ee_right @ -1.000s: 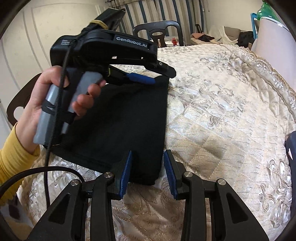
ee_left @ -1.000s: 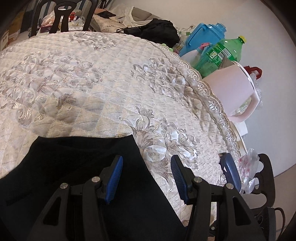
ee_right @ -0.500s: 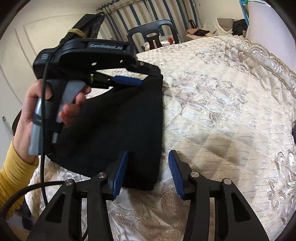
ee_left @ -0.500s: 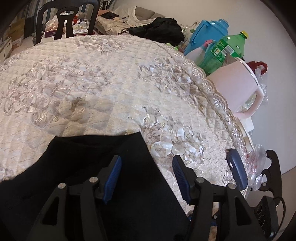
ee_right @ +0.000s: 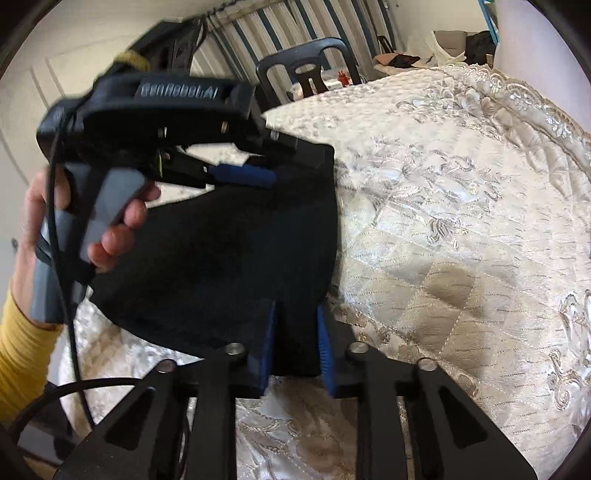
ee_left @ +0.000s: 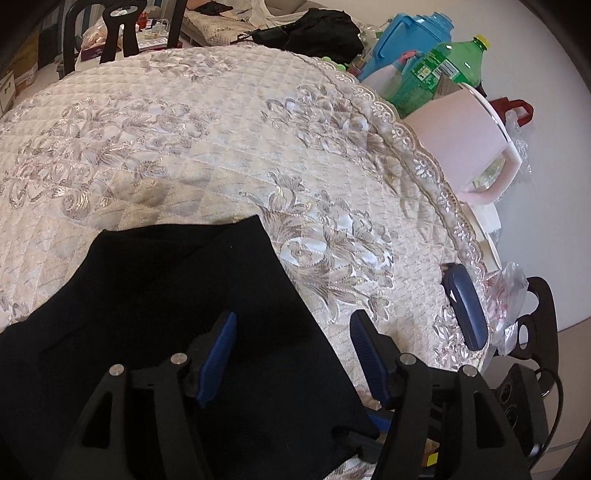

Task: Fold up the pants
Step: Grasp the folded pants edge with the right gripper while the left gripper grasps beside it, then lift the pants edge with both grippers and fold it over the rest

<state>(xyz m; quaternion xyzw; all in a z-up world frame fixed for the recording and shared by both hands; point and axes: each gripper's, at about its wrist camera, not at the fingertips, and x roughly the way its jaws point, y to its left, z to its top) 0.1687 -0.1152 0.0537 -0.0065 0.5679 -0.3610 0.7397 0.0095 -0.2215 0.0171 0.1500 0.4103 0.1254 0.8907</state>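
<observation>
Black pants lie folded on a cream quilted cloth. My left gripper hovers over their right edge with nothing between its fingers, and its jaws are opening. In the right wrist view a hand holds that left gripper above the far corner of the pants. My right gripper is at the near corner. Its jaws are closing and the black cloth fills the gap between its blue pads.
A green bottle, a blue jug and a pink container stand past the cloth's lace edge. A dark blue object sits at that edge. Black chairs and a black bag are beyond.
My right gripper's jaws widened, then came together on the near corner of the pants. My left gripper rose off the cloth and its jaws spread wider.
</observation>
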